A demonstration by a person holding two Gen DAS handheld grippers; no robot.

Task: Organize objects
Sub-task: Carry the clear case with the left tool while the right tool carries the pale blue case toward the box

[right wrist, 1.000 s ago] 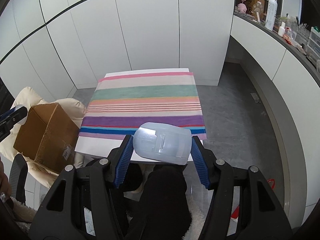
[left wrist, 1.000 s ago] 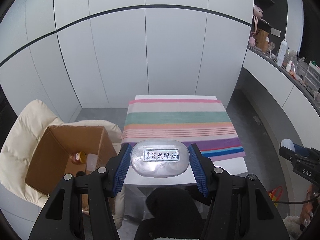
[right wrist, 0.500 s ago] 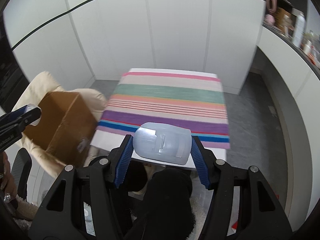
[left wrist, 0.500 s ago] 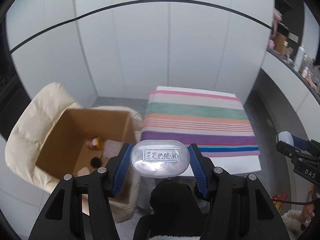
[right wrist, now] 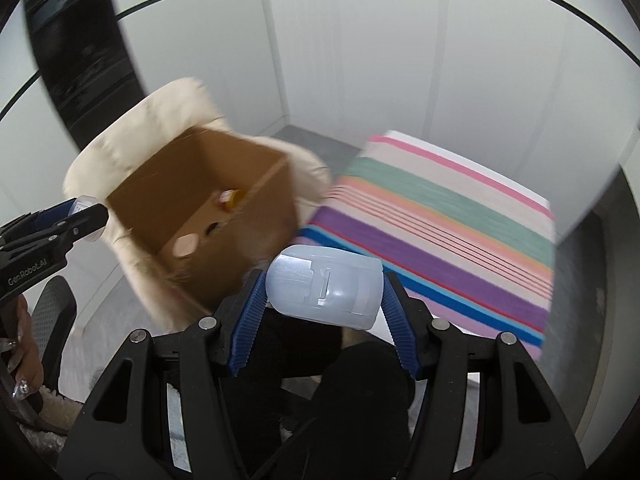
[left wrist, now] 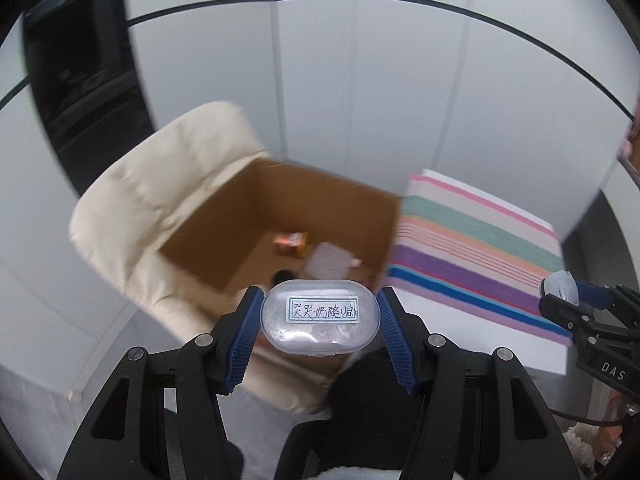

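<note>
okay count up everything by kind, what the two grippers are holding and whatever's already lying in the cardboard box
Clear labelled cases, in the left gripper: 1
Pale blue plastic containers, in the right gripper: 1
Orange packets in the cardboard box: 1
White flat items in box: 1
Dark items, partly hidden: 1
Total: 5

"DAS" on right gripper (left wrist: pixel 560 294); "GenRobot.AI" on left gripper (right wrist: pixel 82 210); clear case (left wrist: pixel 319 323) label handwritten (Chinese, partly legible).

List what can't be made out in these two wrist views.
- Items inside the cardboard box: motion-blurred in the left wrist view; partly hidden by the box wall in the right.
- Contents of the labelled clear case in the left gripper: frosted, unreadable.
- The pale blue case in the right gripper: contents hidden.
</note>
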